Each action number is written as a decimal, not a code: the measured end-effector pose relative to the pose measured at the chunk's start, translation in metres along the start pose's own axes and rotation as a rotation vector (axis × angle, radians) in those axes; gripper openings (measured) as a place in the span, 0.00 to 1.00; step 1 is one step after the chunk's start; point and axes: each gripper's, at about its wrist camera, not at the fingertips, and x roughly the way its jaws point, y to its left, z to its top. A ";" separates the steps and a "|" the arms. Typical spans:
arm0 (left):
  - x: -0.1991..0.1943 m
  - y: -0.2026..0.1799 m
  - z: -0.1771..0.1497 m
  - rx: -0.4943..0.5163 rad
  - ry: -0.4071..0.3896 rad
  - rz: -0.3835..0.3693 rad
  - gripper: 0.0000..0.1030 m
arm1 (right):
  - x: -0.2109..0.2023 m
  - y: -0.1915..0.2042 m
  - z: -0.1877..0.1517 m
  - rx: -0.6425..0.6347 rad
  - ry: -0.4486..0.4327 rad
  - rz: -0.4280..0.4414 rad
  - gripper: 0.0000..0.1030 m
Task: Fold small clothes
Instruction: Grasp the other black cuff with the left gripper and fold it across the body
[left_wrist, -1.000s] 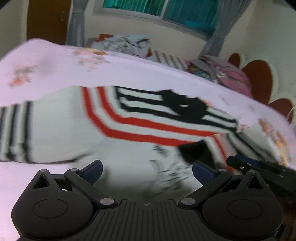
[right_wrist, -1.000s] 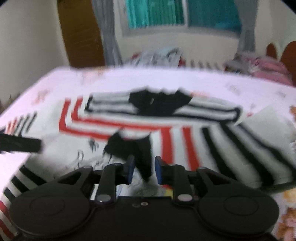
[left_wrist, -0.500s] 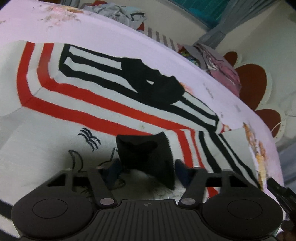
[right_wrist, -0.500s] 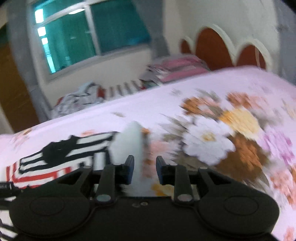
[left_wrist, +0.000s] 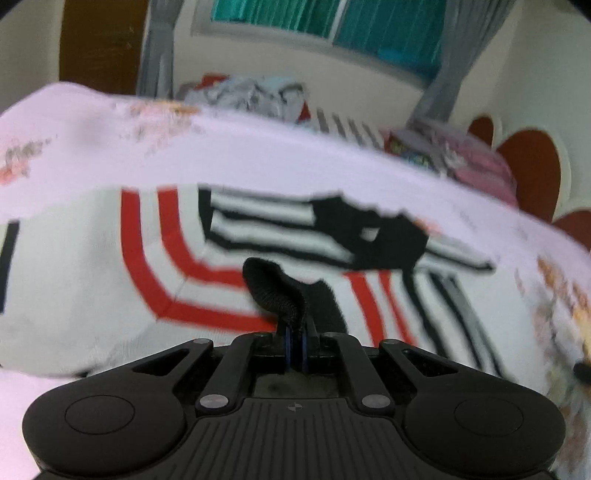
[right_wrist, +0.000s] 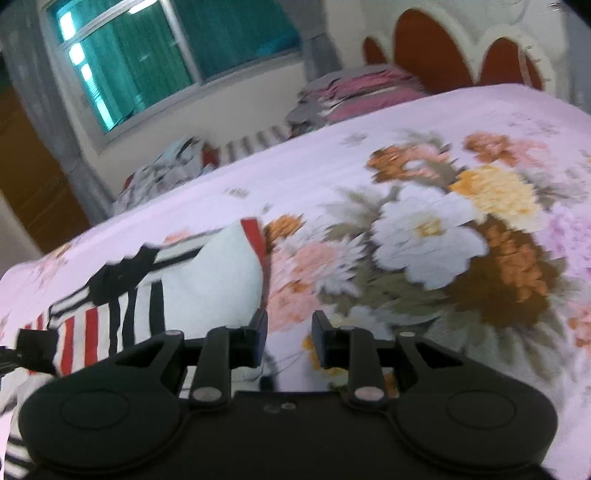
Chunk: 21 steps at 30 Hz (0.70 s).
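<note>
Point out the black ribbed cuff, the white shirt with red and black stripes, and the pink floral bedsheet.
Black ribbed cuff (left_wrist: 275, 291), left wrist view: its raised fold above the jaws.
White shirt with red and black stripes (left_wrist: 74, 273), left wrist view: plain white area.
Pink floral bedsheet (right_wrist: 428, 236), right wrist view: large white flower.

The left hand-held gripper (left_wrist: 295, 345) has just been closing — a second ago its jaws stood wide above the shirt (left_wrist: 85, 266), half a second ago they flanked the black cuff (left_wrist: 284, 291), and now they are pressed together on that cuff, which bunches up above the pads. The right hand-held gripper (right_wrist: 289, 338) had the black cuff between its jaws a second ago; now nothing is between them. Its view has swung off the shirt to the floral bedsheet (right_wrist: 443, 236) — the shirt now lies at its left edge, a sleeve folded over.
</note>
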 end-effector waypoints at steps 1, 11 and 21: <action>0.003 -0.001 -0.004 0.018 0.006 0.009 0.04 | 0.003 0.002 0.000 -0.010 0.012 0.007 0.27; 0.007 -0.004 -0.007 0.043 -0.052 0.033 0.64 | 0.040 -0.011 0.041 0.019 0.008 0.191 0.57; 0.033 0.017 0.004 -0.061 -0.003 0.021 0.15 | 0.135 -0.018 0.076 0.107 0.112 0.261 0.39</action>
